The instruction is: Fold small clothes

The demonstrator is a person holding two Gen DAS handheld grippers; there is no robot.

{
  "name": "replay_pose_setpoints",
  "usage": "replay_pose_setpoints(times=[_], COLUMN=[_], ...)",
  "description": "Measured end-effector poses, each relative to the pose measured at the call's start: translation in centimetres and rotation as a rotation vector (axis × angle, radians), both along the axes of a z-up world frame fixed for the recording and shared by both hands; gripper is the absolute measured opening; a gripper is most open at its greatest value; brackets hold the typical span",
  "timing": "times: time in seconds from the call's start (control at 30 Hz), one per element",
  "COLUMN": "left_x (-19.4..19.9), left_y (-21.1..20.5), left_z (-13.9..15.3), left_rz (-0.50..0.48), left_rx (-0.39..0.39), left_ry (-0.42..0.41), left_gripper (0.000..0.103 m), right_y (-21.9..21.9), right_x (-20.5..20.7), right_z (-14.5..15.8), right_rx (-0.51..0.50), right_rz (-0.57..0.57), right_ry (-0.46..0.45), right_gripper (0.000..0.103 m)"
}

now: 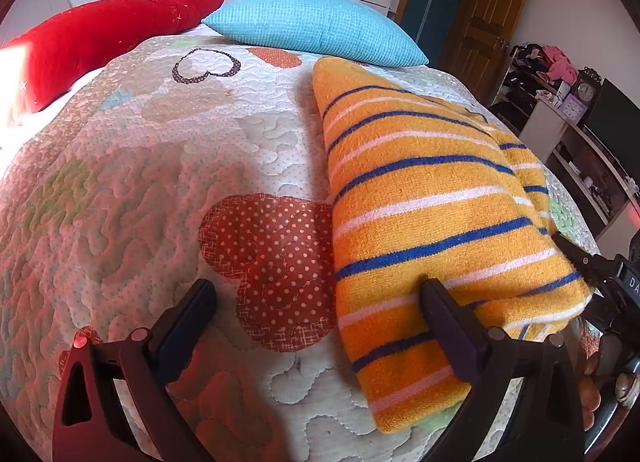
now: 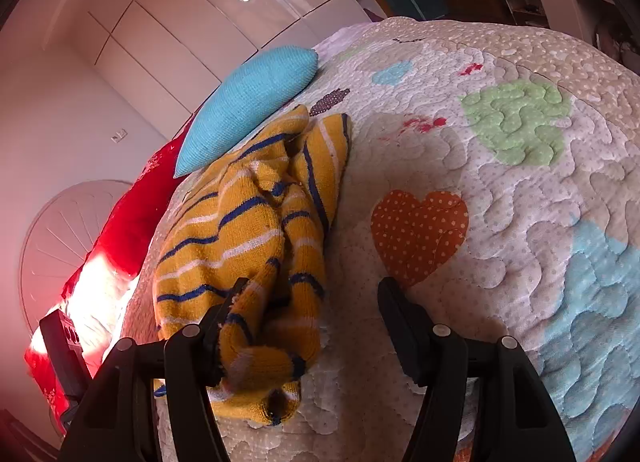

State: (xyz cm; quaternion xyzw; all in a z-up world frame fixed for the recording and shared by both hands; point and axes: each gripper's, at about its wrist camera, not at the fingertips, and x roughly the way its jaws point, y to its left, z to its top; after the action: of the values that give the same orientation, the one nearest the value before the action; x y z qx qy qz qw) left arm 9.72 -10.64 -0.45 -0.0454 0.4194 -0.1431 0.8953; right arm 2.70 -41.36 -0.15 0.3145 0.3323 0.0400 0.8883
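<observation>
Lying partly between both grippers' open fingers [image 1: 200, 298], the striped sweater [image 1: 420, 197] goes ungripped.

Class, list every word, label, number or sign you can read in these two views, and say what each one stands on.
"DA": white letters on the right claw's black body at the frame edge; the rest is cut off.
Round clock on the shelf: its numerals are too small to read.
Purple box beside it, with a clock face printed on it: nothing legible.
Striped sweater, quilt and blue pillow: no text.
</observation>
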Motion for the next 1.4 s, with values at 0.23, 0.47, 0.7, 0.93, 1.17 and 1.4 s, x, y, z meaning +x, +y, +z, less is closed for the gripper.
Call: replay_pose_setpoints(times=[0.23,0.47,0.7,0.93,1.17,1.4], left_x=[0.1,0.4,0.4,0.2,0.1,6.4], left_y=[0.2,0.5,0.6,1.4,2.1,-7.2], left_z=[-0.1,-0.2,-0.2,0.0,7.1,9.3], left_rz=[-0.001,-0.003,-0.004,-0.005,-0.032,-0.061], left_rx=[-0.023,-0.044,-0.054,-0.105,-0.184,0.148], left_ry=[0.010,0.018,0.019,0.038,0.024,-0.037], left_gripper=[0.103,0.103,0.103,0.103,0.100,0.100], right_y=[-0.2,-0.3,-0.4,-0.6,-1.4,-2.4], right_x=[0.0,0.2,0.3,0.8,0.7,0.0], right_z=[-0.1,-0.2,-0.3,-0.5,-0.9,-1.2], right_rx=[0.012,0.021,0.028,0.027,0.083,0.158], right_rz=[0.000,0.003,0.003,0.010,0.013,0.019], right_ry=[-0.007,-0.013,-0.015,-0.016,-0.051,-0.099], right_gripper=[0.069,0.071,0.072,0.072,0.072,0.072])
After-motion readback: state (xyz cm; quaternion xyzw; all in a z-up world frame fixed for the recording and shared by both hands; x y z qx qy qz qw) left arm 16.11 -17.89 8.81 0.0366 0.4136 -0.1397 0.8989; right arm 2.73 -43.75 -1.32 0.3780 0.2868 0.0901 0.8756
